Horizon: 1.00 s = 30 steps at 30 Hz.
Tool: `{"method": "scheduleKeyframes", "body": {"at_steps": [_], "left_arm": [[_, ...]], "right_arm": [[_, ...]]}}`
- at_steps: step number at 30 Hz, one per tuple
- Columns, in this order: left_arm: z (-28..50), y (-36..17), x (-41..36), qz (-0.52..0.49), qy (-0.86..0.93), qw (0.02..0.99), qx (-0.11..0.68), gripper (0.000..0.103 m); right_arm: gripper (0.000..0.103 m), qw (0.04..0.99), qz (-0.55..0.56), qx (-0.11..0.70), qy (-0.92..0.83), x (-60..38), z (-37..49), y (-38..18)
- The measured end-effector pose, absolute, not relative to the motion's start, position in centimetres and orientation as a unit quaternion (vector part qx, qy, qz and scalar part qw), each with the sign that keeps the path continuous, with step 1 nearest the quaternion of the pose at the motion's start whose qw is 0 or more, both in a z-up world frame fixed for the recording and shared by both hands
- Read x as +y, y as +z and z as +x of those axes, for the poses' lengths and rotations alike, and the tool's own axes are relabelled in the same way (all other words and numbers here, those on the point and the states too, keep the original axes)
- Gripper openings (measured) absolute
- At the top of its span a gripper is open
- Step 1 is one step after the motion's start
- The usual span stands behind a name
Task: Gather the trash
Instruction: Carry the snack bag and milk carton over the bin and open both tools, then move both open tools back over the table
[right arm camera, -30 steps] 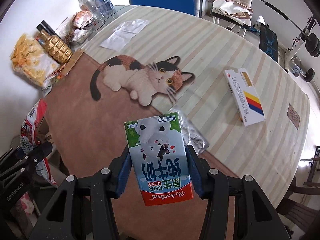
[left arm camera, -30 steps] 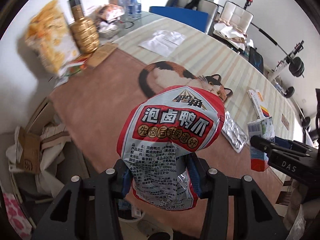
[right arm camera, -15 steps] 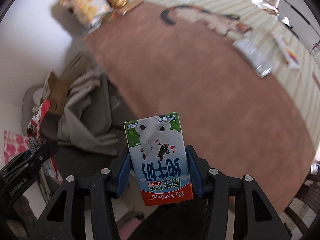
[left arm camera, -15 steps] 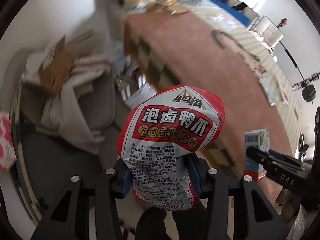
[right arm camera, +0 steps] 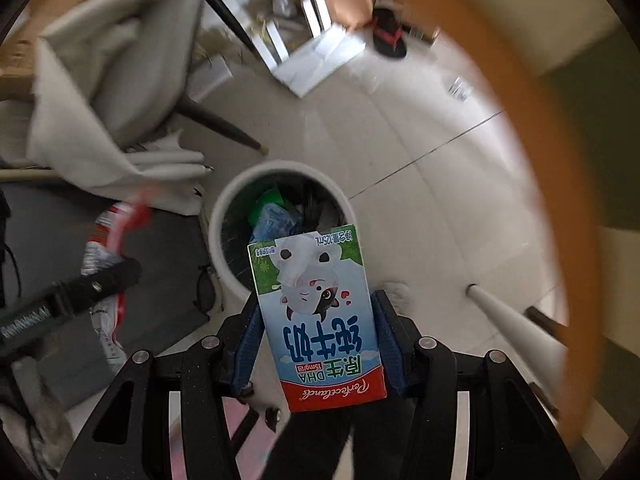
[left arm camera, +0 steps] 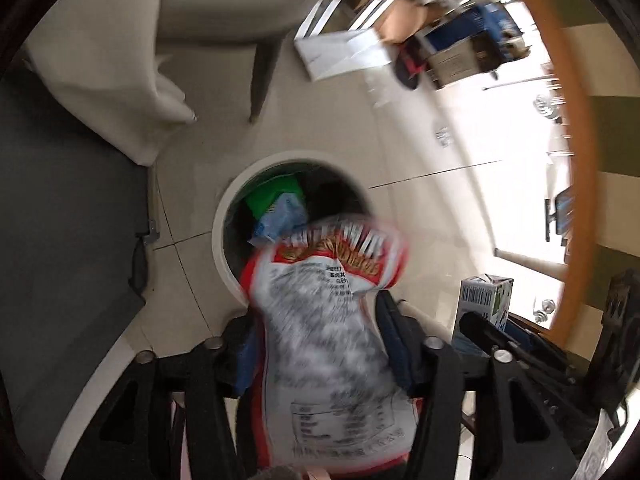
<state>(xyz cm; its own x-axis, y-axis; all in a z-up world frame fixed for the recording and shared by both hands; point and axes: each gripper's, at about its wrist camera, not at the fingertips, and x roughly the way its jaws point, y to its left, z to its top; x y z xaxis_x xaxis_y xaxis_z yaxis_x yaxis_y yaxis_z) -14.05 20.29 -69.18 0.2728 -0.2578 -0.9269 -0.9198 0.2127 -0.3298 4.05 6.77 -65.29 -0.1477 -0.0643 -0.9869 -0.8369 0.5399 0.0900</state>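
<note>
My left gripper (left arm camera: 320, 344) is shut on a red and white snack bag (left arm camera: 328, 340), held just above and in front of a round white trash bin (left arm camera: 224, 216) on the floor. My right gripper (right arm camera: 316, 332) is shut on a small milk carton (right arm camera: 316, 316) with a cow picture, held over the near rim of the same bin (right arm camera: 224, 208). The bin holds green and blue wrappers (right arm camera: 272, 212). The carton also shows at the right of the left wrist view (left arm camera: 484, 300), and the snack bag at the left of the right wrist view (right arm camera: 108, 248).
A grey chair with draped cloth (right arm camera: 100, 92) stands left of the bin. The brown table edge (right arm camera: 560, 184) curves along the right, with a white table leg (right arm camera: 512, 320) below it. Boxes and a slipper (right arm camera: 388, 40) lie on the tiled floor beyond.
Both grippers have swung from the tabletop down toward the floor and now point at the trash bin. Each keeps its hold on its item.
</note>
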Motion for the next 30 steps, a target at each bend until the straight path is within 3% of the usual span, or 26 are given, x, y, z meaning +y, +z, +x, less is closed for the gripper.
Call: {"method": "scheduleKeyframes", "body": {"at_steps": [2,4,6,7,8,16,30], "left_arm": [[-14.6,-72.7,20.4,-0.552,0.301,0.563,0.536,0.087],[-15.5,-74.6,20.4,-0.551,0.312,0.557,0.537,0.096],[-16.4,-75.8,20.2,-0.547,0.329,0.549,0.539,0.097],[-16.8,-75.9,20.2,-0.542,0.338,0.549,0.539,0.097],[-17.3,-76.0,19.9,-0.532,0.351,0.551,0.539,0.097],[-19.0,-73.2,18.7,-0.484,0.410,0.539,0.554,0.097],[-18.6,-63.9,16.0,-0.453,0.426,0.553,0.555,0.097]], "right_arm": [[0.056,0.549,-0.330,0.688,0.341,7.3,3.9,-69.2],[0.057,0.529,-0.318,0.707,0.345,7.6,3.8,-73.4],[0.071,0.514,-0.301,0.724,0.348,7.6,3.8,-76.6],[0.086,0.511,-0.295,0.727,0.350,7.3,3.9,-77.5],[0.093,0.509,-0.290,0.729,0.354,7.2,3.9,-78.2],[0.100,0.533,-0.368,0.676,0.351,7.1,2.7,-78.0],[0.100,0.558,-0.430,0.618,0.348,5.9,1.6,-69.3]]}}
